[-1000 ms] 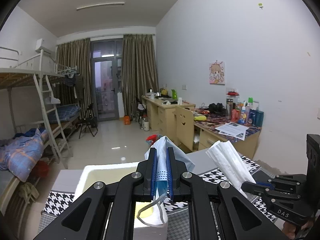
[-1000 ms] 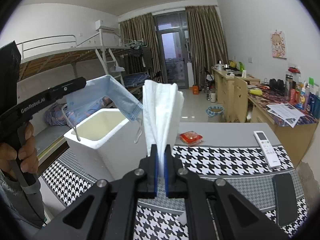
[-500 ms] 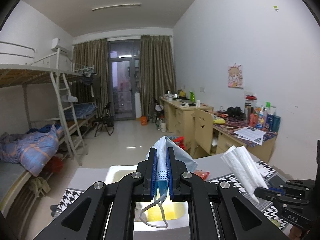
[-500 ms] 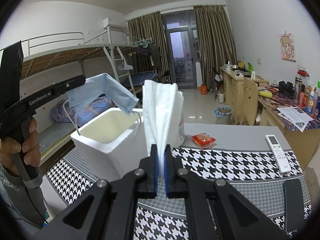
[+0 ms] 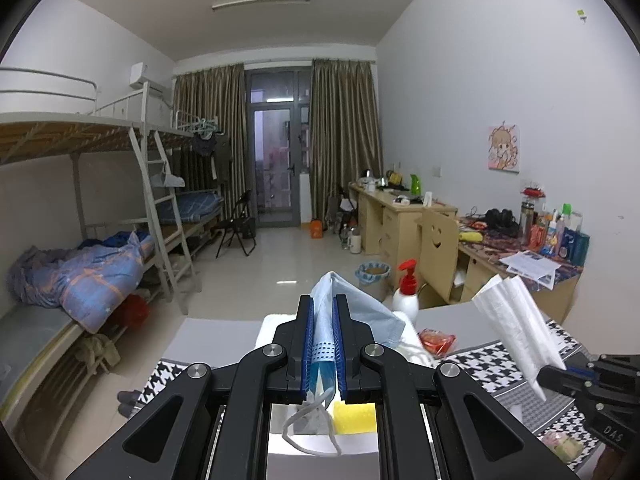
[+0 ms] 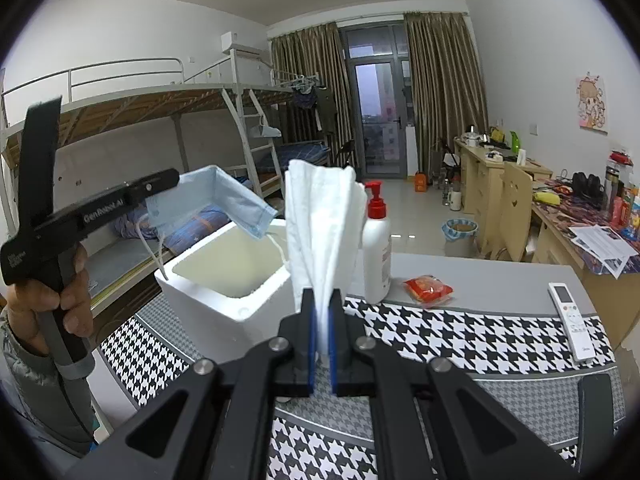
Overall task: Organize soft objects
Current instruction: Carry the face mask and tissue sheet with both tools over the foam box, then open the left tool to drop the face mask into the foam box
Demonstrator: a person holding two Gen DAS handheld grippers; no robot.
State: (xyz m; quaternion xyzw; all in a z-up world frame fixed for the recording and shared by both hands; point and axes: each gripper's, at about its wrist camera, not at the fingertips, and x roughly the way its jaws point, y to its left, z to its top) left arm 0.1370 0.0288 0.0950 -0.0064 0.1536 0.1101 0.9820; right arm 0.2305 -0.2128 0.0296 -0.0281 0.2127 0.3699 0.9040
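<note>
Two soft items are being carried at once: the left gripper (image 5: pixel 323 344) is clamping a blue face mask (image 5: pixel 352 312), the right gripper (image 6: pixel 323 320) is clamping a folded white tissue (image 6: pixel 320 224), jaws tight on each. Compared with a second ago, the left gripper is now sitting more squarely over the white foam box (image 6: pixel 224 280); in the left wrist view the box opening is showing directly below the jaws, and a pump bottle (image 6: pixel 377 248) that was out of frame is now showing past the mask. From the right wrist view the mask is hanging above the box's open top, ear loops dangling toward the rim. My read: the mask is about lined up for release into the box, with the tissue queued next, held just beside the box's near right corner. Box contents: something yellow (image 5: pixel 356 416) is lying at the bottom; otherwise it's looking mostly bare, though the far inside isn't fully visible. A red snack packet (image 6: pixel 428 288) and a remote (image 6: pixel 570 320) are lying on the checked table cover (image 6: pixel 460 340), not in any container.
</note>
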